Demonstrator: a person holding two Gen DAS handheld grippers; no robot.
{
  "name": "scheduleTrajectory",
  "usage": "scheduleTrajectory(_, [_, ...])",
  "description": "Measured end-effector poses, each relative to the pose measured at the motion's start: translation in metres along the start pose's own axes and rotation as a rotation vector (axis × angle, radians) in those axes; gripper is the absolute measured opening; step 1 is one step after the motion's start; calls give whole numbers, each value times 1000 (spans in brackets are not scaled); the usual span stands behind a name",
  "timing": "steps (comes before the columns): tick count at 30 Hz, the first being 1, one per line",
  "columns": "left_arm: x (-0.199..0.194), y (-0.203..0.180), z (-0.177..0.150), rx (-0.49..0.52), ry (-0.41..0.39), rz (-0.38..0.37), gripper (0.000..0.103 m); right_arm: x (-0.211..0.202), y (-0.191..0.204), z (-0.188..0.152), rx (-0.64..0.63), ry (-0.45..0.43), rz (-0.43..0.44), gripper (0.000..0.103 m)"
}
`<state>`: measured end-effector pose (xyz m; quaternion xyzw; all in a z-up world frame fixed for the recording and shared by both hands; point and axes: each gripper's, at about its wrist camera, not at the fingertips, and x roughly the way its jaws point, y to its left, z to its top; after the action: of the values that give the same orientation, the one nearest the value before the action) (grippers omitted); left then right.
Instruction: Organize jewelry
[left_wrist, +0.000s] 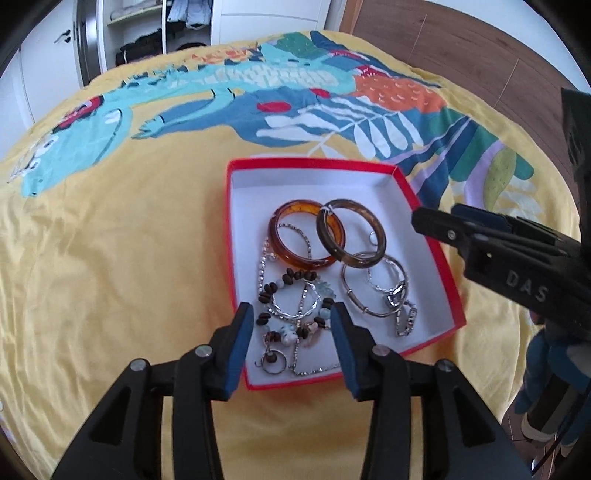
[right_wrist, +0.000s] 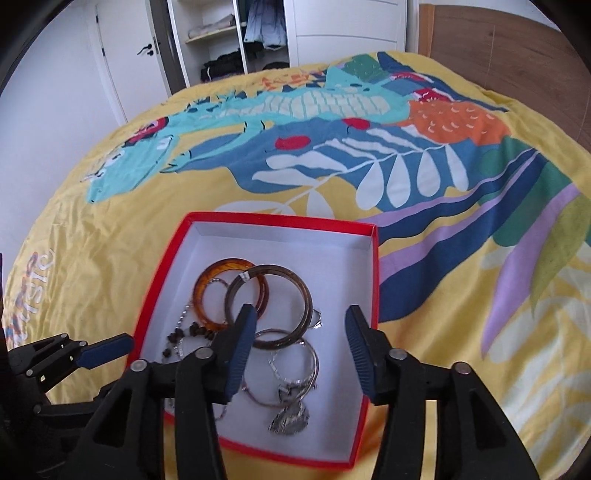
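1. Resting on a bed with a yellow cover (left_wrist: 110, 258) printed with a big blue and green animal, a flat red cardboard box (left_wrist: 436, 258) with a white inside is seen in both views.
2. All the jewelry in view is found inside this box.
3. A shiny orange-brown plastic bangle (left_wrist: 280, 254) is seen near the middle of the box, and a darker grey-brown bangle (left_wrist: 369, 221) is laid over its right edge, so the two are touching.
4. A thin silver metal bangle (left_wrist: 354, 299) is seen just below the dark one, with a small silver ring (left_wrist: 391, 291) lying inside it.
5. A string of dark brown and pale blue beads (left_wrist: 291, 299) is piled in the near left part of the box, mixed with thin silver chains (left_wrist: 310, 369).
6. The left tongs (left_wrist: 291, 343) are held wide apart above the near edge of the box, with the beads seen between the blue pads (left_wrist: 240, 343). Nothing is gripped.
7. The right tongs (right_wrist: 299, 354) are also held wide apart over the near right part of the box, above the silver bangle. Nothing is gripped by them.
8. In the left wrist view the right tongs are seen at the right side, reaching toward the right edge of the box.
9. An open white wardrobe (right_wrist: 236, 40) with folded clothes is seen behind the bed.
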<state>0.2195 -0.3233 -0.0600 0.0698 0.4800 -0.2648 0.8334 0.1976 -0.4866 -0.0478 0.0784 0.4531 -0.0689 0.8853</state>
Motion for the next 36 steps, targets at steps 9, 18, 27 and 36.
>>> scheduleTrajectory(9, [-81, 8, -26, -20, -99, 173, 42, -72, 27, -18, -19, -70, 17, 71])
scheduleTrajectory(18, [-156, 46, -65, -110, -170, 294, 42, -131, 84, -48, -95, -126, 78, 83])
scheduleTrajectory(27, [-230, 75, -110, -107, -250, 393, 42, -175, 122, -85, -100, -168, 102, 98])
scheduleTrajectory(36, [-274, 86, -144, -109, -307, 409, 42, -197, 140, -118, -100, -169, 83, 102])
